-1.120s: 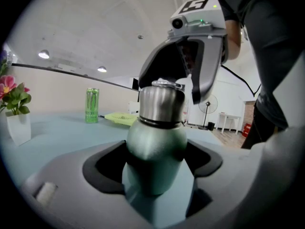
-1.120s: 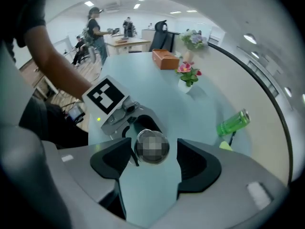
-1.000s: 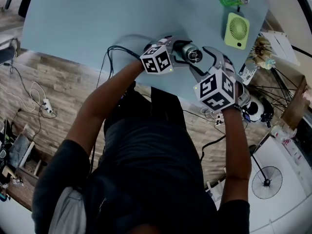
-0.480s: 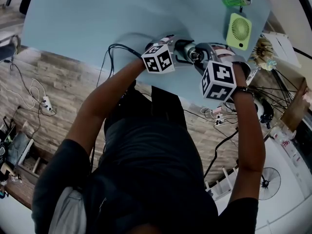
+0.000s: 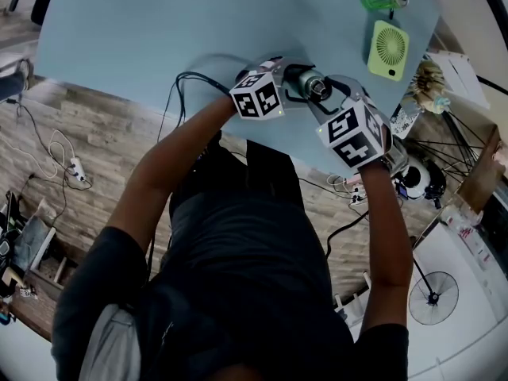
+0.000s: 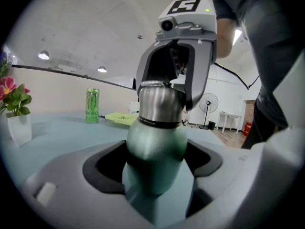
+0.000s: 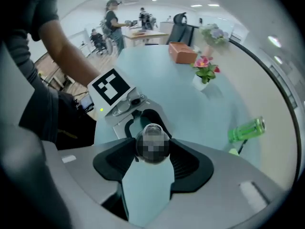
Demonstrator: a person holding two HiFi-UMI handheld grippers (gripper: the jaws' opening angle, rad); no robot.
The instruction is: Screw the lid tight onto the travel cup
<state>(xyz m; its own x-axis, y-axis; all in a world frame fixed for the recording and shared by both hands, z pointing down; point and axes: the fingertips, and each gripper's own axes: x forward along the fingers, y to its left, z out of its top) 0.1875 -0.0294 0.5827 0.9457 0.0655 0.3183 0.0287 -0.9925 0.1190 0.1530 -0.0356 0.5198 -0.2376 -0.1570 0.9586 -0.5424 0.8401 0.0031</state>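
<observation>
Clamping the travel cup (image 6: 157, 140) side-on by its green body, the left gripper (image 6: 156, 159) has it upright near the table (image 5: 159, 30) edge. Right gripper (image 7: 152, 151) points straight down the cup's axis, jaws just been closing on the steel lid (image 7: 152, 144), and it looks gripped now. Twist next, I'd guess.

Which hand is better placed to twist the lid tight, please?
Right. The right gripper sits over the lid from above, its jaws just closing around it, while the left gripper clamps the cup steady.
</observation>
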